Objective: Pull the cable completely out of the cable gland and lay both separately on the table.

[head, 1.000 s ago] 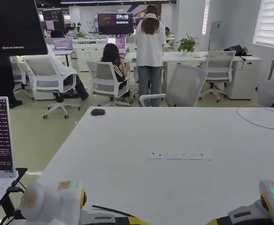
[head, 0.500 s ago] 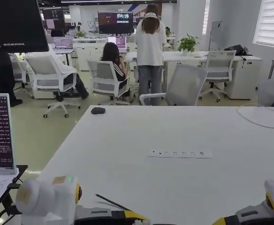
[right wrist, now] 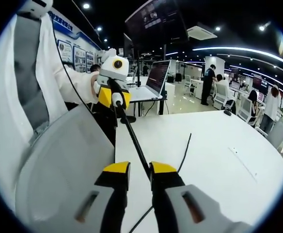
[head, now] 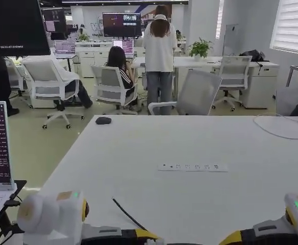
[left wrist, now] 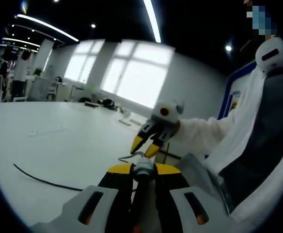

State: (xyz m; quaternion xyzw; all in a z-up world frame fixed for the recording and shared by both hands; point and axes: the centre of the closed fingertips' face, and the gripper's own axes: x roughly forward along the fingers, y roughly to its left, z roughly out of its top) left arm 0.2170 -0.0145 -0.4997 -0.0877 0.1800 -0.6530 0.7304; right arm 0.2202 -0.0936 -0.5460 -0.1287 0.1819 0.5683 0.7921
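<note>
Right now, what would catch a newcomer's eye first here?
A thin black cable is stretched taut between two yellow-tipped grippers. The left gripper clamps a small pale-grey cable gland in its jaws, and the right gripper grips the cable. Its loose end trails across the big white table.

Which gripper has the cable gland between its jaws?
The left gripper: the gland sits clamped between its jaws, while the right gripper's jaws straddle the black cable.

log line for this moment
left tongs: shut on cable gland | right tongs: cable between jaws, grip unclear | cable not yet out of gland
</note>
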